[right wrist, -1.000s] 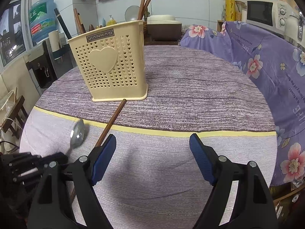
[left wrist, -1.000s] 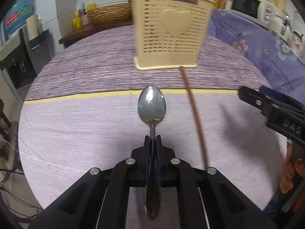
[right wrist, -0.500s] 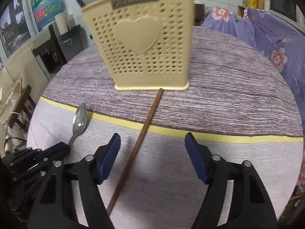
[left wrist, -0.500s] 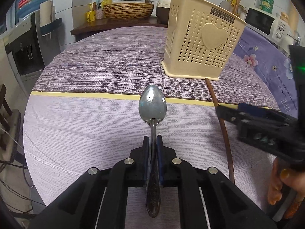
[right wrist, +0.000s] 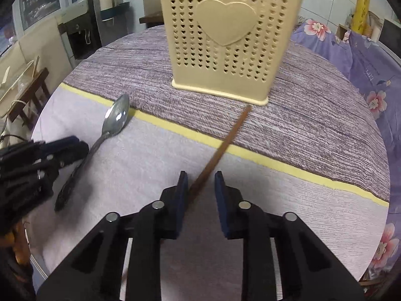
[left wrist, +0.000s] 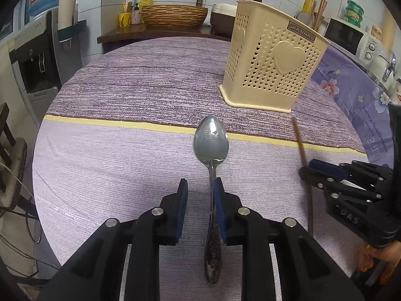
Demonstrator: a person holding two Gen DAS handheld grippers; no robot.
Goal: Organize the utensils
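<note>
A metal spoon (left wrist: 211,148) lies on the purple tablecloth, bowl pointing away; it also shows in the right wrist view (right wrist: 115,116). My left gripper (left wrist: 200,190) is open around its handle, which rests against the right pad. A brown chopstick (right wrist: 220,148) lies on the cloth pointing toward the cream perforated utensil holder (right wrist: 225,40), which also shows in the left wrist view (left wrist: 273,62). My right gripper (right wrist: 200,184) is open with the chopstick between its pads, near the left one. The chopstick (left wrist: 300,145) also shows in the left wrist view.
The round table (left wrist: 125,95) has a yellow stripe across its cloth. Brown sticks and a dark handle stand in the holder. A water dispenser (left wrist: 37,57) stands at left, a counter with a wicker basket (left wrist: 174,15) behind, a flowered purple cover (right wrist: 363,57) at right.
My left gripper has opened and let go of the spoon, which now lies on the cloth. My right gripper has moved in over the chopstick and narrowed its opening around it.
</note>
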